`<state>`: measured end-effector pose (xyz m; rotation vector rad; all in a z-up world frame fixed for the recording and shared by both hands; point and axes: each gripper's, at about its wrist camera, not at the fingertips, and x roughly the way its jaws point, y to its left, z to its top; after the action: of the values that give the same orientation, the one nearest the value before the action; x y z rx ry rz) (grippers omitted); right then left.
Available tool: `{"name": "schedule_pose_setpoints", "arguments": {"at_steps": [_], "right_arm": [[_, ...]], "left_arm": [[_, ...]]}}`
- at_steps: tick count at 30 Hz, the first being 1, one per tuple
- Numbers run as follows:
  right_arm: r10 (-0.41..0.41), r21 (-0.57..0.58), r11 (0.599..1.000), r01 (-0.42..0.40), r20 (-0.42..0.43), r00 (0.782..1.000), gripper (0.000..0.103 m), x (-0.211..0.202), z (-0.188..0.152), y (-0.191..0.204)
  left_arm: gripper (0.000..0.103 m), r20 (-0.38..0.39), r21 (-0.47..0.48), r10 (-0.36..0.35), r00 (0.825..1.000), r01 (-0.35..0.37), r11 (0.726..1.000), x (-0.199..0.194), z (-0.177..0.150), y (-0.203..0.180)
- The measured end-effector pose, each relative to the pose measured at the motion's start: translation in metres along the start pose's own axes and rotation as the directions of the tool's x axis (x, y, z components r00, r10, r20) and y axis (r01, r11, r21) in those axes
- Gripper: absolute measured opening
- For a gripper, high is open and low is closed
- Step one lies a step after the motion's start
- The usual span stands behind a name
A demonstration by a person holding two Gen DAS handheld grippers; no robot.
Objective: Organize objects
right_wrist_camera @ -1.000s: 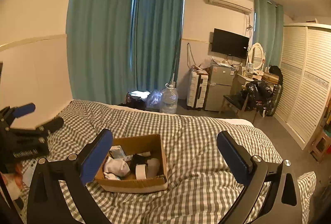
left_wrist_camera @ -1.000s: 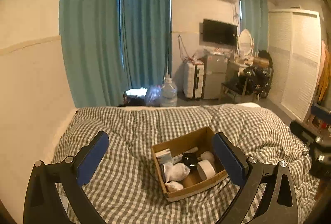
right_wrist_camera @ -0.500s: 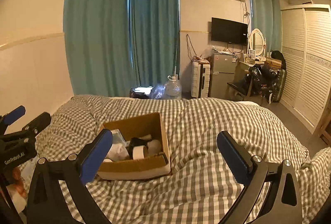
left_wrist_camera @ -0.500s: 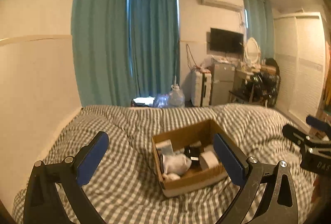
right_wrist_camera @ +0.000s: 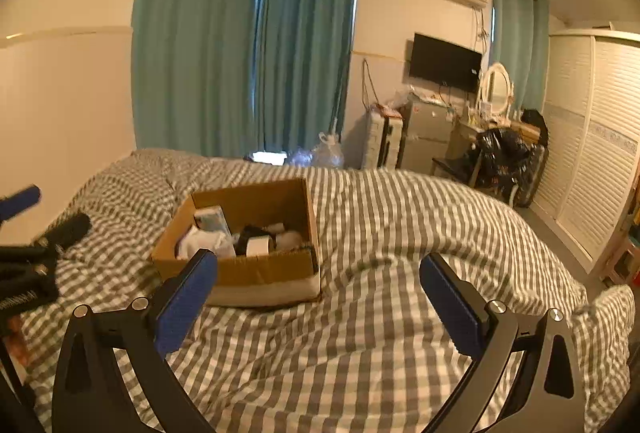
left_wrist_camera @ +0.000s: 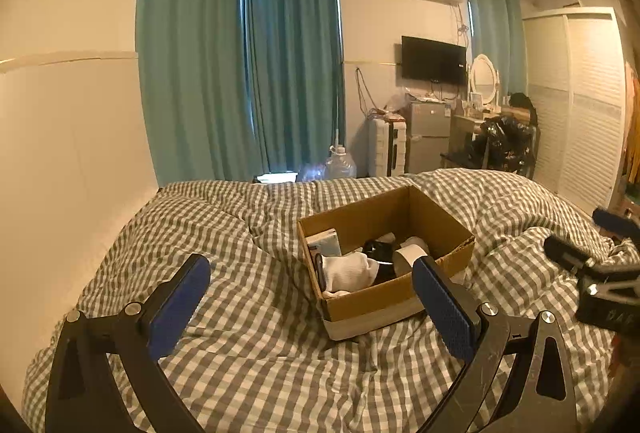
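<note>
An open cardboard box (left_wrist_camera: pixel 372 297) sits on the checked bedcover (left_wrist_camera: pixel 240 333). It holds a white sock (left_wrist_camera: pixel 348 271), a tape roll (left_wrist_camera: pixel 410 255), a black item (left_wrist_camera: pixel 378 249) and a small blue-white packet (left_wrist_camera: pixel 325 241). My left gripper (left_wrist_camera: pixel 312 305) is open and empty, just in front of the box. My right gripper (right_wrist_camera: pixel 318 297) is open and empty, with the box (right_wrist_camera: pixel 264 277) ahead to its left. The tape roll (right_wrist_camera: pixel 259 245) and the sock (right_wrist_camera: pixel 200 241) show there too. Each gripper appears at the edge of the other's view.
A wall (left_wrist_camera: pixel 60 153) runs along the bed's left side. Teal curtains (left_wrist_camera: pixel 292 73), a water jug (left_wrist_camera: pixel 339 163), a small fridge (left_wrist_camera: pixel 426 137), a dressing table and a white wardrobe (left_wrist_camera: pixel 580 105) stand beyond the bed. The cover is rumpled into folds around the box.
Both grippers have come lower and closer to the box, which now looks larger in both views. Both stay open and empty.
</note>
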<state>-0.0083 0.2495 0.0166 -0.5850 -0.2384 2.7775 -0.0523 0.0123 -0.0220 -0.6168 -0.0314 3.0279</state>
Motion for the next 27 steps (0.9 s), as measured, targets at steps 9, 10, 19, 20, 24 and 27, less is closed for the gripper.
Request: {"name": "schedule_pose_setpoints", "arguments": {"at_steps": [9, 10, 19, 20, 24, 27], "right_arm": [[0.009, -0.033, 0.999, -0.009, -0.006, 1.000, 0.101, 0.002, -0.004, 0.012], [0.008, -0.034, 0.999, -0.008, -0.004, 1.000, 0.101, 0.001, -0.004, 0.013], [0.001, -0.043, 0.999, -0.002, -0.012, 1.000, 0.101, 0.001, -0.006, 0.016], [0.001, -0.043, 0.999, -0.002, -0.013, 1.000, 0.101, 0.001, -0.006, 0.017], [-0.001, -0.045, 0.999, 0.000, -0.012, 1.000, 0.101, 0.001, -0.007, 0.017], [-0.001, -0.047, 0.999, 0.000, -0.011, 1.000, 0.101, 0.001, -0.007, 0.018]], "left_arm": [[0.103, -0.051, -0.057, -0.016, 0.999, 0.014, 0.998, 0.007, -0.007, 0.012], [0.103, -0.050, -0.054, -0.015, 0.999, 0.012, 0.998, 0.007, -0.008, 0.011], [0.103, -0.058, -0.048, -0.015, 0.998, 0.012, 0.999, 0.006, -0.011, 0.011], [0.103, -0.057, -0.047, -0.014, 0.998, 0.012, 0.999, 0.006, -0.011, 0.011], [0.103, -0.053, -0.039, -0.021, 0.998, 0.019, 0.999, 0.005, -0.013, 0.011], [0.103, -0.053, -0.031, -0.020, 0.998, 0.018, 0.999, 0.003, -0.013, 0.009]]}}
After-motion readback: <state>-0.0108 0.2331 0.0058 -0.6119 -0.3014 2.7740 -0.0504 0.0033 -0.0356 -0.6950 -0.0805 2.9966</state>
